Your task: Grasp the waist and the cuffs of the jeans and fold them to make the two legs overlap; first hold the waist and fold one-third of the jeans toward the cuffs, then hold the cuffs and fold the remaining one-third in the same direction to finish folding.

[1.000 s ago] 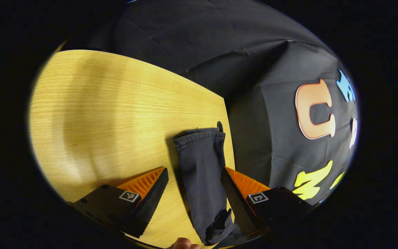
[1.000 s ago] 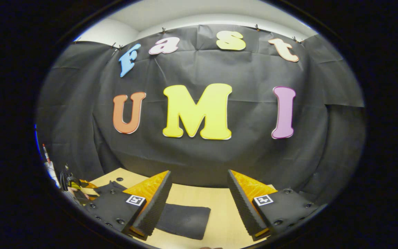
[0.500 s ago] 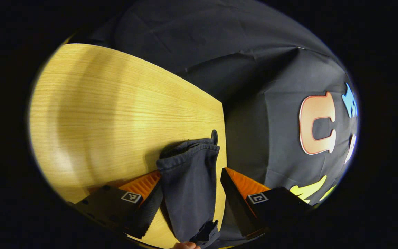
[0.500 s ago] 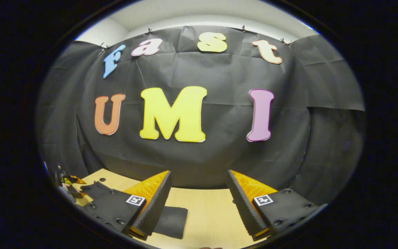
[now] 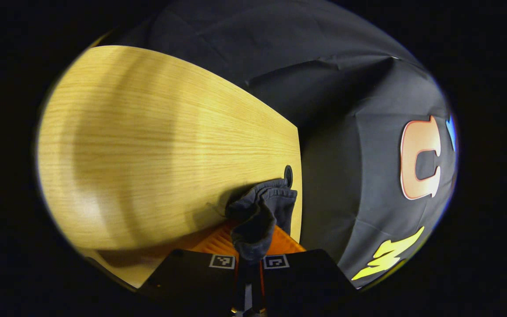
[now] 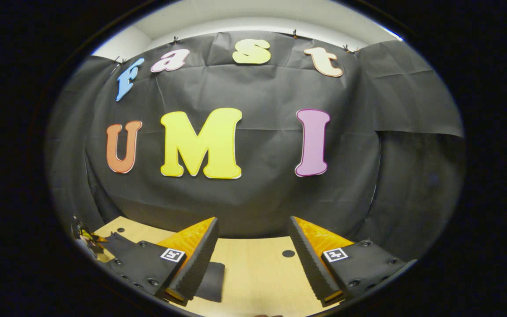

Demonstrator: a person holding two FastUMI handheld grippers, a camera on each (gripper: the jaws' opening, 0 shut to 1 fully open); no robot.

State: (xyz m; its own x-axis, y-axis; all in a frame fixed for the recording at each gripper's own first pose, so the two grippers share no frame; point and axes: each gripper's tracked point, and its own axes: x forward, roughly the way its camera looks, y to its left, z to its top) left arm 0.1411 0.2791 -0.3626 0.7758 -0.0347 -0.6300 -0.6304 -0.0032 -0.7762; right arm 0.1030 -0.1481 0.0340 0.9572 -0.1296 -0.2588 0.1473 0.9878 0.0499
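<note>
Wooden table (image 5: 148,145), left claw (image 5: 249,246) now clamped on bunched jeans cuff (image 5: 260,211), right claw (image 6: 253,251) still spread.

A light wood-grain desk (image 5: 148,145) stands against the booth's black cloth wall (image 6: 258,193), which hangs creased and clipped along its top edge. Above the cloth a strip of pale wall (image 6: 253,15) meets a pale ceiling. Round dark holes (image 5: 288,175) sit in the desk near its far edge, and broad soft shadows band the lit desk surface.
</note>
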